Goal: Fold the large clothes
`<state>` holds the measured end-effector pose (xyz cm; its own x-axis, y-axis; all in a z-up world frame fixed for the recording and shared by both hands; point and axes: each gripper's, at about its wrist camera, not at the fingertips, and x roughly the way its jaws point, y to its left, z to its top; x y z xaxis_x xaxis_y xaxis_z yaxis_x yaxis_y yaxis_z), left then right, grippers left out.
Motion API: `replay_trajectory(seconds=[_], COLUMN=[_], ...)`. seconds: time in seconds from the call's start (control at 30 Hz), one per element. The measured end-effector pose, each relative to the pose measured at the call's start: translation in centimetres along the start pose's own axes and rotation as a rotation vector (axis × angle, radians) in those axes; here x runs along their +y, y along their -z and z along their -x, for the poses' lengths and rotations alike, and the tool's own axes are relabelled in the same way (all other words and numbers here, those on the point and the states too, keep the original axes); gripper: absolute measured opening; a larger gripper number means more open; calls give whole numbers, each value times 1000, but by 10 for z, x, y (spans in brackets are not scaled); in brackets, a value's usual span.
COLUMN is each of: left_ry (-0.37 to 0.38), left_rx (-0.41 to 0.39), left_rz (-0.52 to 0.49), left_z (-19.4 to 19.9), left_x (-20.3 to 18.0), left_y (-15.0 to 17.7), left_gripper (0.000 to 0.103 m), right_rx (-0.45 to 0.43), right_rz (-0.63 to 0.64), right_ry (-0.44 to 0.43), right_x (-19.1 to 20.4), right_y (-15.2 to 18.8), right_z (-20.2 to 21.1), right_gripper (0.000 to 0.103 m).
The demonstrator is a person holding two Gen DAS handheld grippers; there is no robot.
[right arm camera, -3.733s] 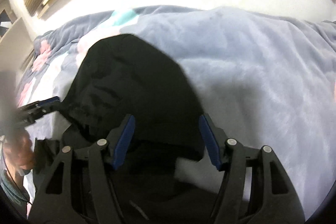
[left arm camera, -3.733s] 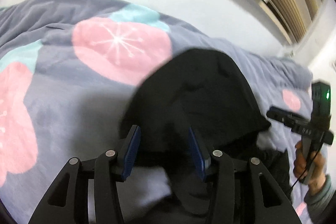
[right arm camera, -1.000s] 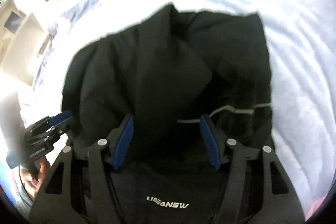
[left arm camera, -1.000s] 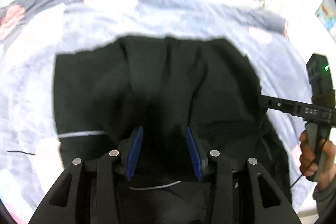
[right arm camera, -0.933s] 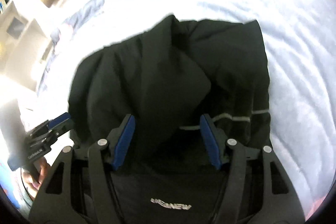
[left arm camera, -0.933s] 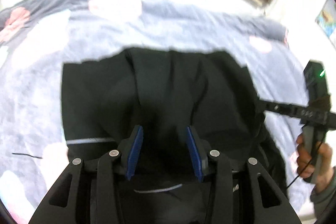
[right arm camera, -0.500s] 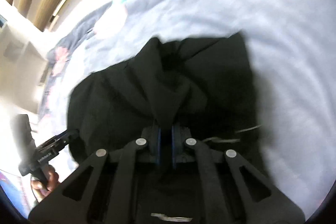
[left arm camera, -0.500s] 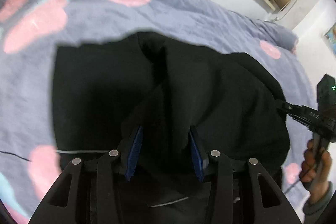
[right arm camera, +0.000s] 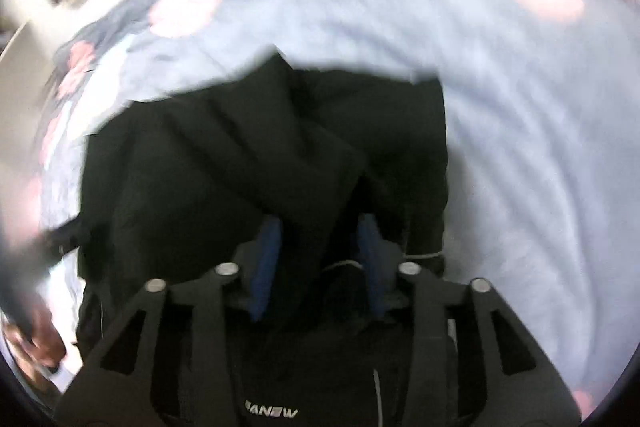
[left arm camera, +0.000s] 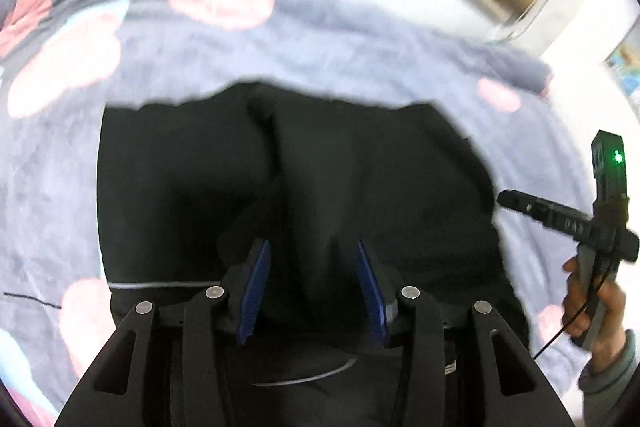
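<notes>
Both jaws open; black garment [left arm camera: 360,187] fold between each.

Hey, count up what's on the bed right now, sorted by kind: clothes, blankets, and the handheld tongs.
Black garments: 1, a black jacket spread out on the bed.
Blankets: 1, a grey blanket with pink blotches.
Tongs: 2, the left tongs and the right tongs, both with fingers apart over the jacket.
Total: 4

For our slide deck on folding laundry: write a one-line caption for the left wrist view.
Open left gripper poised over a black garment spread on a grey blanket with pink patches.
</notes>
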<state>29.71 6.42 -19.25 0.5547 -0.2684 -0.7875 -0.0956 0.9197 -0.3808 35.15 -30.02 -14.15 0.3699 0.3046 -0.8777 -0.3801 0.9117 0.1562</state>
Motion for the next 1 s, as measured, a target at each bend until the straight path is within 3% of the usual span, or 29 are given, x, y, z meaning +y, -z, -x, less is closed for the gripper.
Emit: replay_trajectory(seconds=[0.03,0.1,0.2,0.3,0.37,0.6,0.8,1.0], left_ry=[9,-8,-111,-52,-20,19,-50,-92], left_rx=[-15,-16,89,136,123,74,55,40], left_rz=[-10,-43,-70,36,67,50,53,137], left_z=[4,0,-40,-73,-70,-1,80,150], left_x=[-6,-19,-21,6,11,4,6,22], left_y=[-1,-3,5,21,24,36,89,162], left_gripper=[46,47,46,47,47,47,47,47], right_rx=[-18,-5,62,183,188,99,76,80], right_rz=[24,83,168,140,125,72,-10,-74], right_ry=[-9,-33,22,40,40,-38,-10,27], right_x=[11,40,68,65,59,50,16,5], right_y=[-1,-2,8,20,23,27,86,148], right_z=[7,2,-39,-93,-104,-27,50,90], right_gripper=[57,57,55,53,53,53,54,56])
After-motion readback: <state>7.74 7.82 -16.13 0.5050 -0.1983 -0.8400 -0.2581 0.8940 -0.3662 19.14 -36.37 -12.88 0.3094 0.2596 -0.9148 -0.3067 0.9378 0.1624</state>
